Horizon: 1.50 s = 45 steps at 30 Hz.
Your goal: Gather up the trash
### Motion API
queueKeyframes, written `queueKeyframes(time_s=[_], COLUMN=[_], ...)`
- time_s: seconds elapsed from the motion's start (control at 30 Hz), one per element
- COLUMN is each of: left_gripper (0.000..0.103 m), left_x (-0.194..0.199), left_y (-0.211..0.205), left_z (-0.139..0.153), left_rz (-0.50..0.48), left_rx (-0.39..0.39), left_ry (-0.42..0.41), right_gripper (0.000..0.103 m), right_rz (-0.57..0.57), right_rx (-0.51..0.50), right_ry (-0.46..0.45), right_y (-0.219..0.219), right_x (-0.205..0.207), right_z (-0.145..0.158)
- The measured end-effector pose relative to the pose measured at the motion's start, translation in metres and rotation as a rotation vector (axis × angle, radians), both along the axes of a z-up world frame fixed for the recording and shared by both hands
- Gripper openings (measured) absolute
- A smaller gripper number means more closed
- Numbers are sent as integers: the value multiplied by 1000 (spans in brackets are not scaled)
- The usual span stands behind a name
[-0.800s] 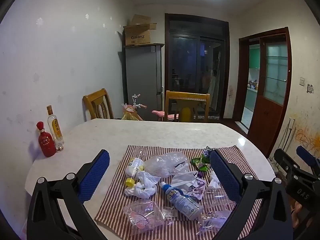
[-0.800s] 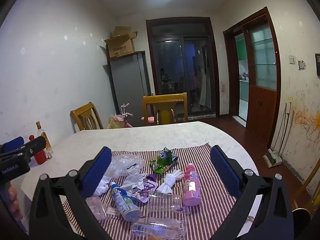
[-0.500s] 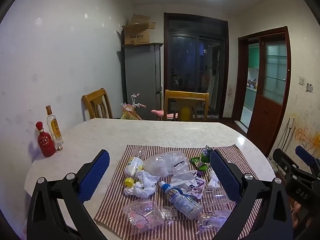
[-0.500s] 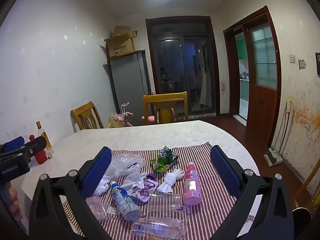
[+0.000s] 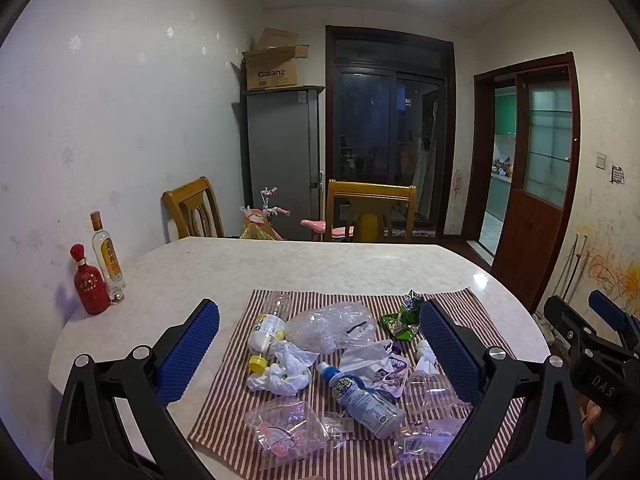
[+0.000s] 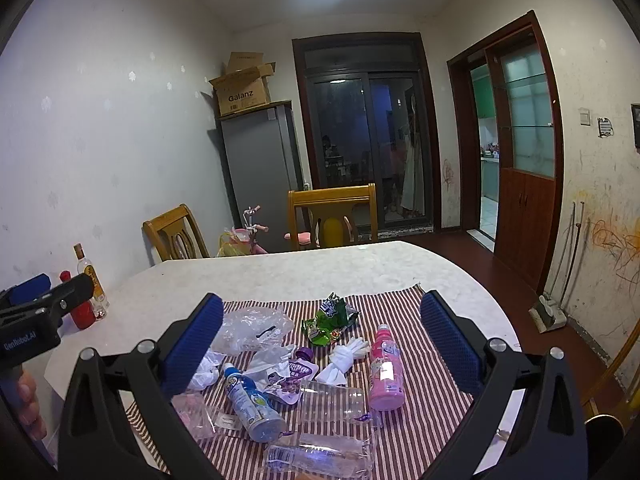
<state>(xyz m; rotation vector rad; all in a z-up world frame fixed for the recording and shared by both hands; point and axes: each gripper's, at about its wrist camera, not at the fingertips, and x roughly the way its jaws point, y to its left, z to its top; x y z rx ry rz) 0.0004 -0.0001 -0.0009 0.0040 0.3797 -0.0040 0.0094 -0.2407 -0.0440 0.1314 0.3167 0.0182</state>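
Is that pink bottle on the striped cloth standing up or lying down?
Lying down. The pink bottle rests on its side on the striped cloth, its cap pointing toward the far edge of the table.

Both grippers, left gripper point(image 5: 319, 346) and right gripper point(image 6: 322, 342), are showing black angular frames, blue dimpled finger pads point(image 5: 188, 354), silver round screws, white lettering on side bodies ("GenRobot.AI", "DAS"), bare skin fingers gripping handles.
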Motion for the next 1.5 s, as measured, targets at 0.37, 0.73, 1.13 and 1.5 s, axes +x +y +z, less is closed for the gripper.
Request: queueKeyframes(time_s=[0.37,0.73,1.13,1.5], left_gripper=[97,97,97,97], left_x=[-1,-1,-1,4], left_y=[-5,-13,-13,-16], left_z=[-1,-3,-3,-13], left_rz=[0,0,-1,-3], left_rx=[1,1,1,0], left_ry=[2,3,5,9], right_gripper=[99,99,99,99], right_rz=[5,11,16,16], right_rx=[11,13,13,13], right_ry=[10,13,14,13], right_y=[-3,-3,-1,-2], right_x=[0,2,3,3], right_z=[3,6,6,5])
